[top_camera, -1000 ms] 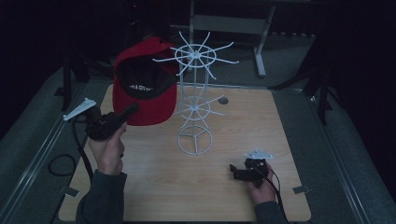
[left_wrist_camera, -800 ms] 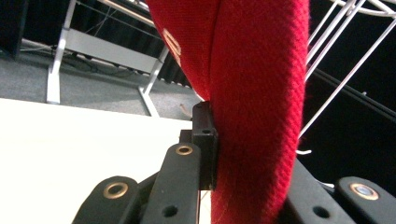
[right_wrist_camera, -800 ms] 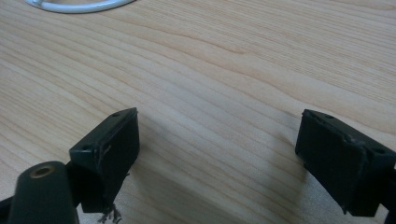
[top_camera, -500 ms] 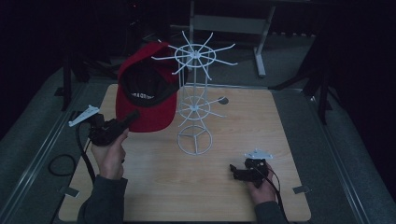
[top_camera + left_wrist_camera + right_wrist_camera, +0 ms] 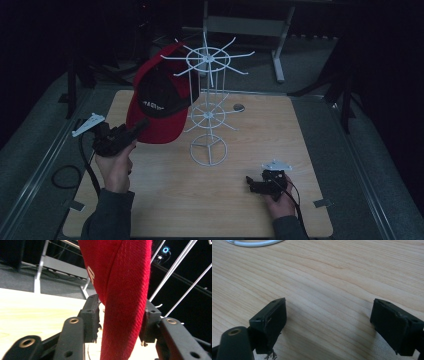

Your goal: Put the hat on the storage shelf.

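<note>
We've got the red cap (image 5: 159, 107) by its brim in the left gripper (image 5: 120, 322), jaws closed on it beside the white wire rack (image 5: 208, 100), hanging looks unfinished, while the right gripper (image 5: 329, 325) rests wide open and empty on the table (image 5: 320, 150).

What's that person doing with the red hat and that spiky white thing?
A person holds a gripper in each hand. The left gripper is pinching the brim of a red cap, which hangs against the white wire rack standing on the wooden table. The right gripper rests open and empty, low over the table near the front.
</note>
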`<move>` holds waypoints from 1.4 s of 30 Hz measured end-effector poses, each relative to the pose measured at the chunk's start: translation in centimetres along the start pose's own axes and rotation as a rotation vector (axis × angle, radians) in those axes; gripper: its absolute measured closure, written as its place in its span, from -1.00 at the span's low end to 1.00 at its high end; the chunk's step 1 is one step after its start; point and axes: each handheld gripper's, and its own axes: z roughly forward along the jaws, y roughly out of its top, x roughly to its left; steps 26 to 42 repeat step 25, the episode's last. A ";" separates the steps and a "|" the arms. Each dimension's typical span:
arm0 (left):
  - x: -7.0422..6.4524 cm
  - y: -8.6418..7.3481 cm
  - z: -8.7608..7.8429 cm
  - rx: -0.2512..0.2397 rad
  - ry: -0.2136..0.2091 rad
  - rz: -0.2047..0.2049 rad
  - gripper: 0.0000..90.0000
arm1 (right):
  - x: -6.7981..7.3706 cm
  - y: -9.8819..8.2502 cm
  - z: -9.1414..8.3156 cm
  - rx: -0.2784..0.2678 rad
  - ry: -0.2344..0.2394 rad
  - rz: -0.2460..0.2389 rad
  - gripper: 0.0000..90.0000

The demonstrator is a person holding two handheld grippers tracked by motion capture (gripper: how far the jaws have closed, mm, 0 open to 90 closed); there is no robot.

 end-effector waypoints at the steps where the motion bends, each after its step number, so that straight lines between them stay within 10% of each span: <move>1: 0.0 0.0 -0.1 -0.002 0.008 0.003 0.22 | 0.0 0.0 0.0 0.000 0.000 0.000 -0.70; 15: 0.5 -0.1 -0.8 0.014 0.089 0.043 -0.09 | 0.0 0.0 0.0 0.000 0.000 0.000 -0.70; 42: 0.9 -0.3 -1.1 0.019 0.095 0.044 -0.16 | 0.0 0.0 0.0 -0.001 0.000 0.000 -0.70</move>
